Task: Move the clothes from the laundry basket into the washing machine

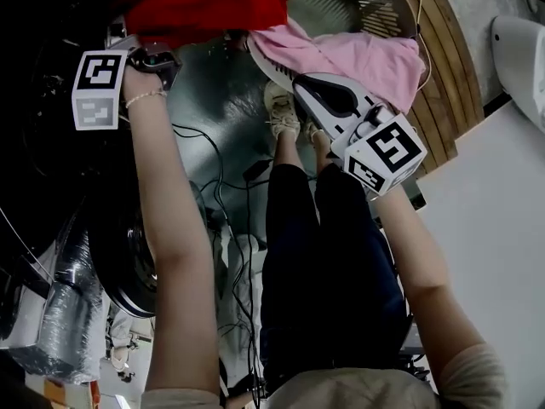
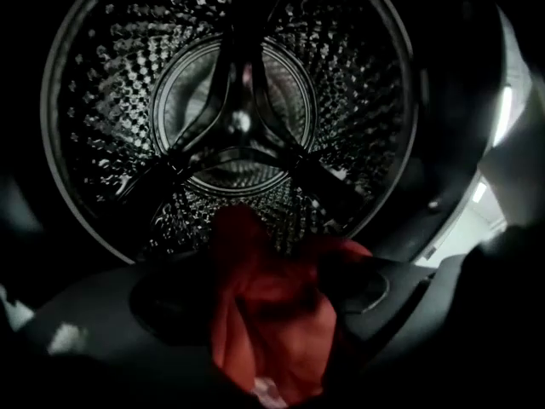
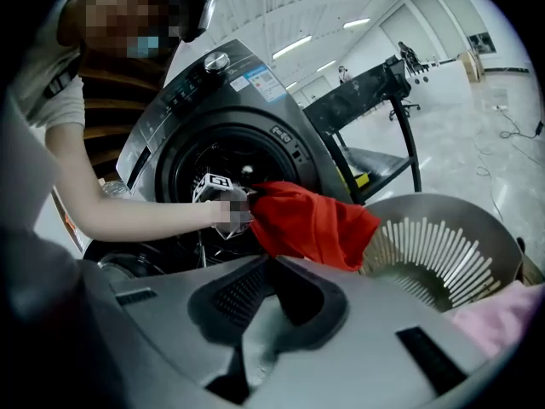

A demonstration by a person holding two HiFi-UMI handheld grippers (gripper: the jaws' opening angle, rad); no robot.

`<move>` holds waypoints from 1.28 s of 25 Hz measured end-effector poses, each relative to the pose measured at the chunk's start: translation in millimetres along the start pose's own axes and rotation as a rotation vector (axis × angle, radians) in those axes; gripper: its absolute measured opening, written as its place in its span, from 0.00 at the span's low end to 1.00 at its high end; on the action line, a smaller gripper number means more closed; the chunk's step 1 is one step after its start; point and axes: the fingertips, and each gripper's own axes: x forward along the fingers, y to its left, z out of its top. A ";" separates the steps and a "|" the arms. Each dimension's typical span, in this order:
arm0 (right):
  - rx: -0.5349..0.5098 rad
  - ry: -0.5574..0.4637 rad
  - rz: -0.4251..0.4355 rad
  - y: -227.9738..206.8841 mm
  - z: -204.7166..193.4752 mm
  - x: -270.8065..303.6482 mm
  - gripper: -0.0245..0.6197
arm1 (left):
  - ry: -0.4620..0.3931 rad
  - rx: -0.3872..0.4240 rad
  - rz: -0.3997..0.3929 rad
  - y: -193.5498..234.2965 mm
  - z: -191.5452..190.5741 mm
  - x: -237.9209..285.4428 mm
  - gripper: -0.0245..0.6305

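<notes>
Black cables [image 1: 220, 196] on the grey floor [image 1: 204, 92], wooden slats [image 1: 443, 66], foil-wrapped hose [image 1: 64, 313], black metal frame [image 3: 362, 92], ceiling strip lights [image 3: 294, 48]

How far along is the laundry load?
Done: nothing visible inside the drum yet. In hand: the red garment lies between the open jaws of the left gripper at the drum mouth. Left: the pink garment lies on the laundry basket; the right gripper is shut, empty.

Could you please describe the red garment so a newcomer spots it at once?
Start at the dark washing machine. At its round drum opening, by the left tool, hangs the red garment. Its neighbour, the pink garment, lies on the basket.
</notes>
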 end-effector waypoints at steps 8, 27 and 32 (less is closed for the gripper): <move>-0.001 -0.014 -0.011 1.1 7.8 -0.8 0.08 | 0.231 -0.096 -0.213 -54.8 -102.2 -54.4 0.74; 0.011 -0.016 0.002 -5.7 16.1 3.5 0.08 | 0.093 0.300 -0.088 -21.1 -50.1 -29.5 0.16; 0.004 -0.022 0.000 -6.2 17.3 3.7 0.08 | -0.047 0.337 -0.032 -13.6 21.3 -10.2 0.17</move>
